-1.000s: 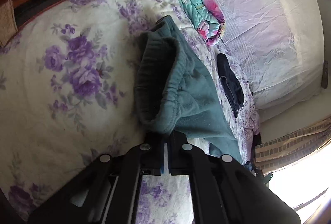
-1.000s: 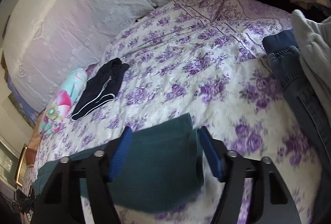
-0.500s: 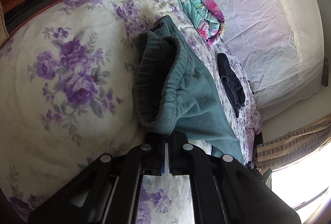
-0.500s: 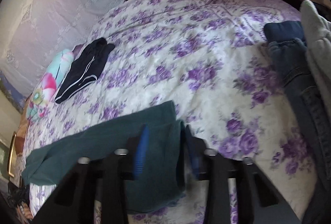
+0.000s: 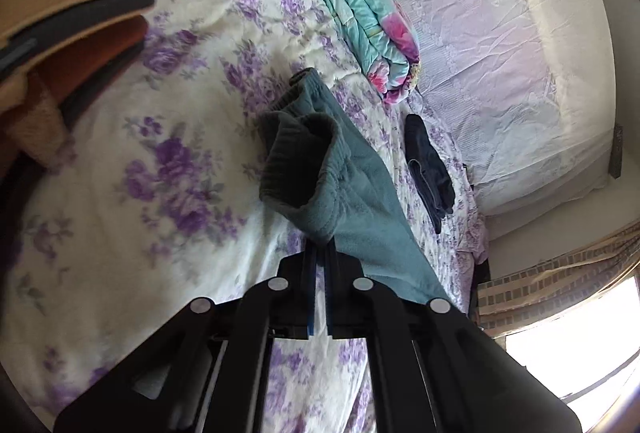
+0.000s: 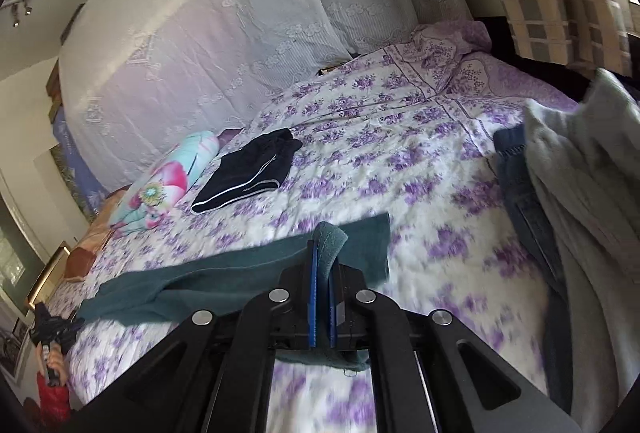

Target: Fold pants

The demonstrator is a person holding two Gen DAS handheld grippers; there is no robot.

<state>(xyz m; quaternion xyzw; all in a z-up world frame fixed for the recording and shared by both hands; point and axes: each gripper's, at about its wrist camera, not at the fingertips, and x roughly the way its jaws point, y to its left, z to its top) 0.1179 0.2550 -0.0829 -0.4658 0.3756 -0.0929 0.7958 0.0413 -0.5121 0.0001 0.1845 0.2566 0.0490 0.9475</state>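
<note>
Teal green pants (image 5: 360, 201) lie stretched across a bed with a purple-flowered cover (image 5: 180, 137). My left gripper (image 5: 320, 249) is shut on the waistband end, whose elastic opening gapes just above the fingers. In the right wrist view the same pants (image 6: 224, 269) run off to the left, and my right gripper (image 6: 322, 253) is shut on a pinched-up fold of the leg end. Both ends are lifted a little off the cover.
Folded dark shorts with white piping (image 6: 248, 173) and a rolled turquoise floral quilt (image 6: 164, 185) lie further up the bed. Jeans (image 6: 520, 185) and a grey garment (image 6: 592, 201) are piled at the right. A white lace-covered wall (image 6: 240, 33) backs the bed; brown cushions (image 5: 68, 13) sit left.
My right gripper went from open around the leg end to shut on it, then lifted and pulled it. The left gripper kept its grip and rose slightly with the waistband.
</note>
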